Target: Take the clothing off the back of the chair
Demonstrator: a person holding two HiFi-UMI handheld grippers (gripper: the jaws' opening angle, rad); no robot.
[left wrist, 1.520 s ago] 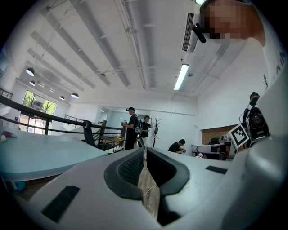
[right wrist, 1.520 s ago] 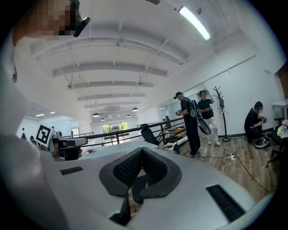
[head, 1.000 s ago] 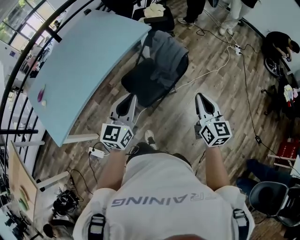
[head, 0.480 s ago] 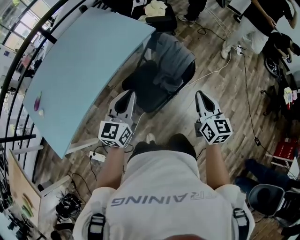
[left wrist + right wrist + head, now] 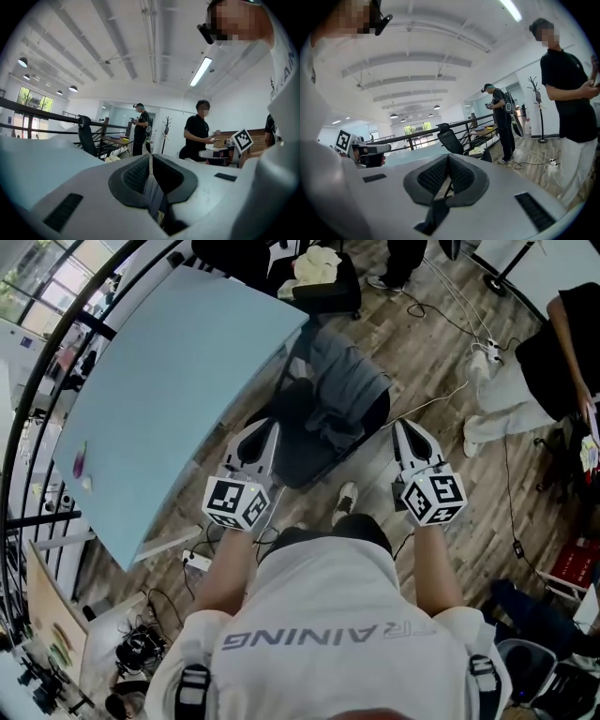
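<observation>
Hovering by chair point(image 5: 314, 460): left gripper point(image 5: 266, 427), right gripper point(image 5: 404, 426) pressed together, empty; clothing point(image 5: 342, 367) hides chair back.

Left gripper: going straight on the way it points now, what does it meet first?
Probably the chair: in the head view the left gripper points across its black seat toward the grey clothing on the backrest. Height is unclear; it could pass over the seat and meet the clothing first.

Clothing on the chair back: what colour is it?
Dark grey clothing, draped over the black chair. The head view shows it best.
</observation>
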